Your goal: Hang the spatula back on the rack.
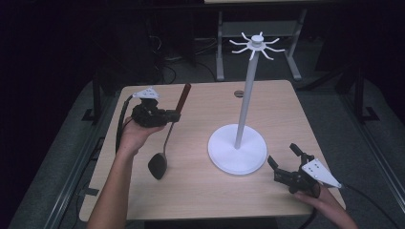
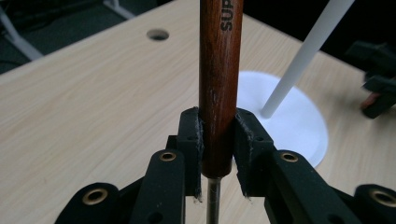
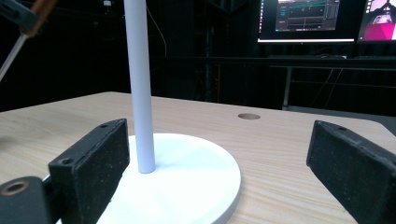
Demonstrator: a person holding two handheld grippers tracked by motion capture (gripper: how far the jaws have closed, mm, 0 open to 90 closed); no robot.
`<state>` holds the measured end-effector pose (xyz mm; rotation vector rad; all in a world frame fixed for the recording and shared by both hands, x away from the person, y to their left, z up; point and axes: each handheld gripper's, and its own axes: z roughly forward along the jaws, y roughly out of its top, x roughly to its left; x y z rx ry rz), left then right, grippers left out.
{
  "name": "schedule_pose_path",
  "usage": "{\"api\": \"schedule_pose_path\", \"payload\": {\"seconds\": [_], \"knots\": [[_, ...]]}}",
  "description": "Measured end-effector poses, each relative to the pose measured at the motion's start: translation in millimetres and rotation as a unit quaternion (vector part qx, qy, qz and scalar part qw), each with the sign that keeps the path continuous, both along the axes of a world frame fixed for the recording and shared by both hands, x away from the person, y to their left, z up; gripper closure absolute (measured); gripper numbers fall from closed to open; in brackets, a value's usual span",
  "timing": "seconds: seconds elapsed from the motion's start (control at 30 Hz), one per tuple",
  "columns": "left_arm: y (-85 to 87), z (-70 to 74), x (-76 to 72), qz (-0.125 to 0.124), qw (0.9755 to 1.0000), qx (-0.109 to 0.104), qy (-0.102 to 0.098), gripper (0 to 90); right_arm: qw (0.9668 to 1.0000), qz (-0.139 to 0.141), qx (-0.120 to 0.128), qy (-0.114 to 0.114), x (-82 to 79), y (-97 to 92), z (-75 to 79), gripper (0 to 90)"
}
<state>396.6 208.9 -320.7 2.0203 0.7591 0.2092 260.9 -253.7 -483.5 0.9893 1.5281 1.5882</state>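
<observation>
Here the left gripper is closed on the brown wooden handle of a ladle, with both jaws pressing on the handle from the two sides near its lower end. In the left gripper view a thin metal rod comes out below the handle. In the high view the ladle hangs down from the gripper, a little tilted, and its dark bowl is low over the left part of the wooden table; I cannot tell if it touches the surface. The left hand holds the gripper above the table.

The right gripper is near the front right part of the table, its jaws wide apart and holding nothing. It points toward the white stand, just beside its round base. The stand has a thin white pole with short hooks at the top, and it stands well apart from the ladle.
</observation>
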Motion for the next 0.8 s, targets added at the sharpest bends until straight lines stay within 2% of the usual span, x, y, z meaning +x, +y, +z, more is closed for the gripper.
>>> {"api": "schedule_pose_path", "payload": {"seconds": [0.07,0.27,0.47,0.8], "knots": [[0.3,7.4,-5.8,-0.008,0.9998,-0.012,-0.012,73.3,1.0,0.0,0.0,0.0,0.0,0.1,0.0,5.5],[-2.0,20.2,-15.8,-0.024,0.9987,-0.034,-0.029,73.3,1.0,0.0,-0.003,-0.002,-0.1,0.5,0.0,5.5],[-9.9,33.0,-23.3,-0.04,0.997,-0.041,-0.052,73.4,1.0,0.0,-0.003,-0.002,-0.1,0.5,0.0,5.5],[-26.4,49.8,-23.4,-0.064,0.9942,-0.052,-0.07,73.3,1.0,0.0,-0.005,0.0,-0.4,0.5,0.1,5.5]]}}
